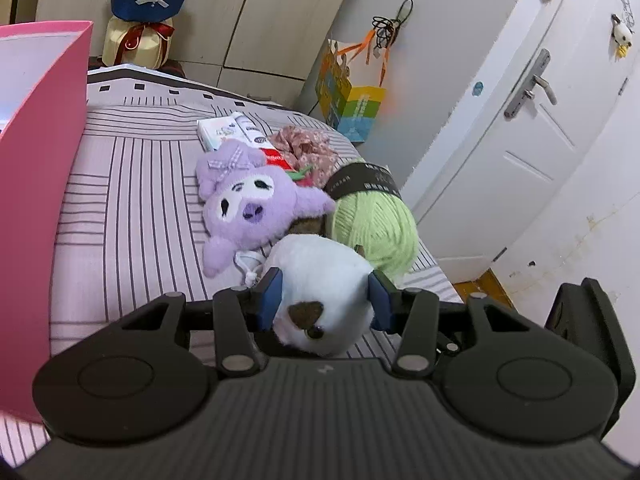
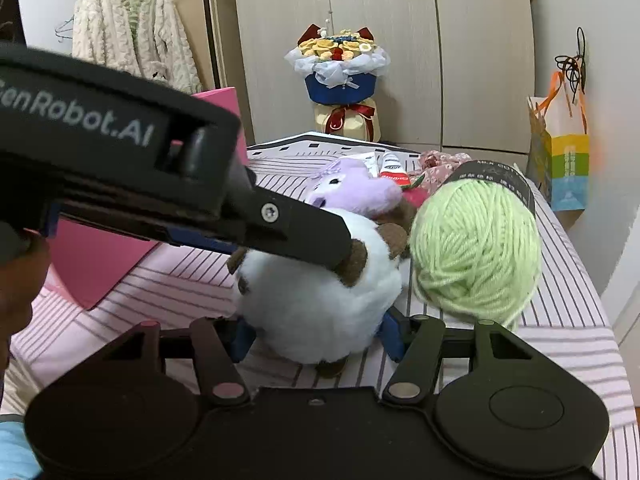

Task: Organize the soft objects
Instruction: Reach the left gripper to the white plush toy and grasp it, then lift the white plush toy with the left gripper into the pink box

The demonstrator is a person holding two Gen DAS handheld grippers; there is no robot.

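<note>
White plush toy (image 1: 320,280) fills both my claws at once, lying near the right edge of the striped bed (image 1: 132,184). My left gripper (image 1: 325,294) has its blue pads pressed on the toy's flanks. My right gripper (image 2: 316,334) has a pad at each side of the same toy; I cannot tell whether those pads press.

Just past the toy sits the green yarn ball (image 1: 376,224), close to the right edge; the purple plush (image 1: 256,200) touches the toy on the far side. Behind them lie a floral cloth (image 1: 308,148) and a small packet (image 1: 224,130). Open bedspread stretches left to the pink box (image 1: 40,200).

Only the left view shows the white door (image 1: 532,128). Only the right shows a hanging cardigan (image 2: 132,28) and my left gripper's body crossing over the toy.
</note>
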